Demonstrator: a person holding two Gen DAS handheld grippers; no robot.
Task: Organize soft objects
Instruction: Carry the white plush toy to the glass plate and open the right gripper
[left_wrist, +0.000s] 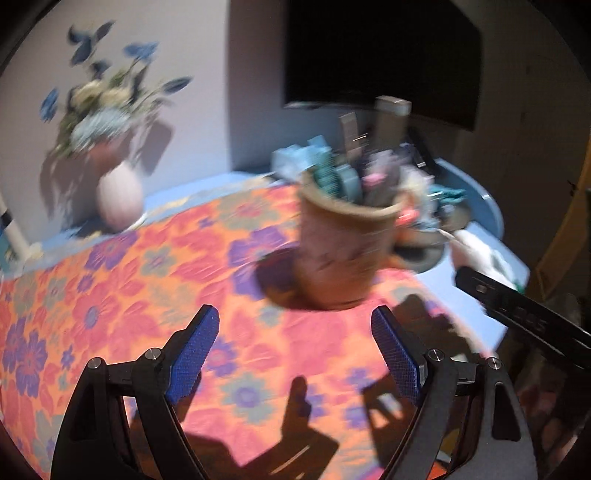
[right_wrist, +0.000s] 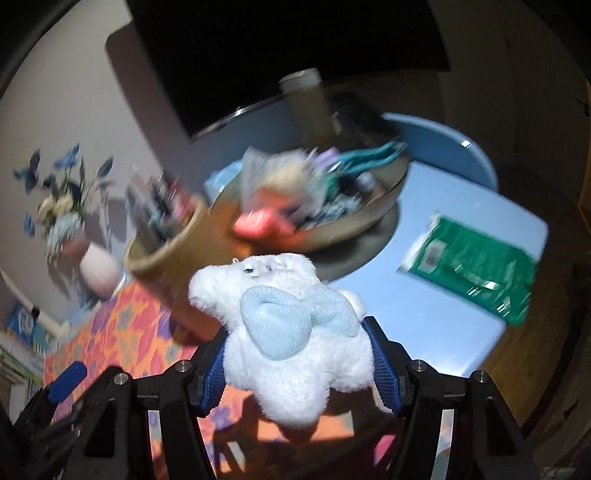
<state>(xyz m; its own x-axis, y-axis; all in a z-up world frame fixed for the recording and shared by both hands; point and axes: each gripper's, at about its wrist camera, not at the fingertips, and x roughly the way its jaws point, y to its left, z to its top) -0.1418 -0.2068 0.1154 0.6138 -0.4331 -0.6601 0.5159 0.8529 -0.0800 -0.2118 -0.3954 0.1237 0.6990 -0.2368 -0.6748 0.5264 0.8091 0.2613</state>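
Two tongs: right tongs (right_wrist: 295, 354) clamp plush toy (right_wrist: 291, 332) — left tongs (left_wrist: 295, 347) spread.

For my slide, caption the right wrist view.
Right gripper clamps a white plush toy above the floral tablecloth.

Table (left_wrist: 480, 254): patterned cloth (left_wrist: 129, 295) lies over its near and left part. Pot (left_wrist: 341, 251) stands on the cloth toward the far right, holding a crowd of small items. Shallow bowl (right_wrist: 354, 218) sits just behind and right of the pot, on the bare tabletop, filled with mixed soft items. Vase of flowers (left_wrist: 118, 195) stands at the far left, against the wall. Screen (left_wrist: 384, 55) hangs behind pot and bowl. Flat packet (right_wrist: 476, 266) lies on the tabletop right of the bowl, apart from it. Plush toy (right_wrist: 291, 332) sits between the right gripper's (right_wrist: 299, 365) fingers, before the pot and bowl. Left gripper (left_wrist: 295, 347) stands over the cloth, before the pot.
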